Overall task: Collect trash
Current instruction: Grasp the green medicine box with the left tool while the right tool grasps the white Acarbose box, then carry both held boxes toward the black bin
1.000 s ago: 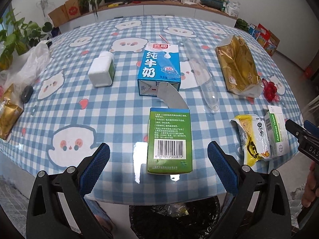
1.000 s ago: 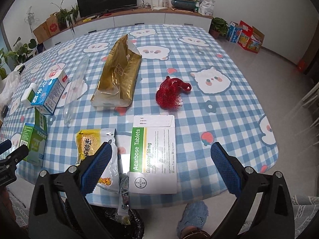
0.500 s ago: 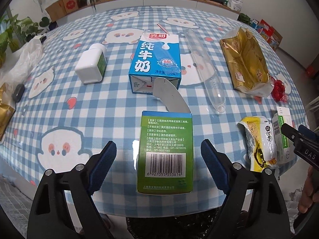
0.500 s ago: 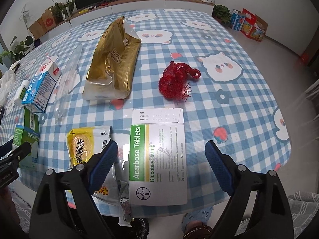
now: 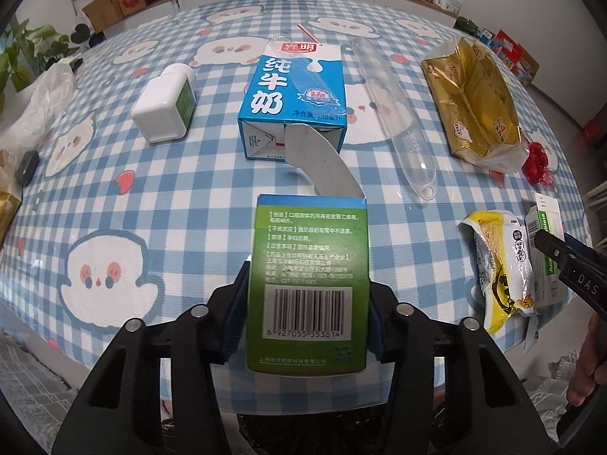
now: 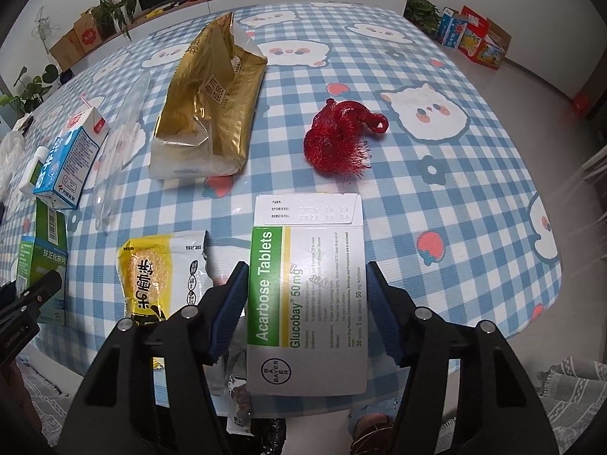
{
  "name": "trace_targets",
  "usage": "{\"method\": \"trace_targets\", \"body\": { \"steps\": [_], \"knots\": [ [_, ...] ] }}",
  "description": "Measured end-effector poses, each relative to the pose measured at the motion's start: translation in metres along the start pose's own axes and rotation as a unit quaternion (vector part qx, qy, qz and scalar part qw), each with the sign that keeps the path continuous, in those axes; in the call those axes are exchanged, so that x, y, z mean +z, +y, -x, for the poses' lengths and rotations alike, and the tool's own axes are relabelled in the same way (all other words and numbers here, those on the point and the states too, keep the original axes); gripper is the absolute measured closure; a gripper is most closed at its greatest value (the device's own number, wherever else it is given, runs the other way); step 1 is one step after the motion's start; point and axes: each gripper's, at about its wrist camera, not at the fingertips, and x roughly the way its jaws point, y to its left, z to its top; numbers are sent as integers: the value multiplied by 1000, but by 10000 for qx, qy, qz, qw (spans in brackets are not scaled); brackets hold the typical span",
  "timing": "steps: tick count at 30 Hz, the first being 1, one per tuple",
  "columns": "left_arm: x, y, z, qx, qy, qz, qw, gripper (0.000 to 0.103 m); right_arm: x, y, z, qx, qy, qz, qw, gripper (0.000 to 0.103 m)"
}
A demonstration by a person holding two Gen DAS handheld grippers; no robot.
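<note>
Both grippers have closed in since a second ago, when their blue pads stood wide apart on either side of their boxes. Now the left gripper (image 5: 307, 311) has its fingers (image 5: 236, 311) pressed against the two long sides of the green medicine box (image 5: 309, 284), which lies barcode-up at the near edge of the counter (image 5: 151, 197), its grey flap open at the far end. The right gripper (image 6: 305, 311) likewise has its fingers (image 6: 227, 314) clamped on the white Acarbose tablet box (image 6: 307, 303), which overhangs the counter's near edge with its end flap open toward the middle.

Just left of the tablet box lies a yellow snack wrapper (image 6: 159, 280), torn open. Farther back sit a gold foil bag (image 6: 208, 102) and, well to its right, a red mesh net (image 6: 341, 136). Behind the green box a blue milk carton (image 5: 292, 98) lies on its side, with a white pill bottle (image 5: 167, 106) to its left and a clear plastic tube (image 5: 394, 113) to its right.

Below the counter's edge something dark shows (image 5: 303, 436), possibly a black-lined bin, though the fingers hide most of it.
</note>
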Motion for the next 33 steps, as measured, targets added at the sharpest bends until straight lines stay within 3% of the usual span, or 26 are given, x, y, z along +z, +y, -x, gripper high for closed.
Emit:
{"method": "trace_targets", "body": {
  "steps": [18,33],
  "knots": [
    [-10,-9,30,-3,-344,-168,9993,57,-3,3,47,114,-461,-24,9989,45],
    [-38,-17,74,-94,-721,-181,9972,57,-32,5,87,226,-806,137,9964,45]
  ]
}}
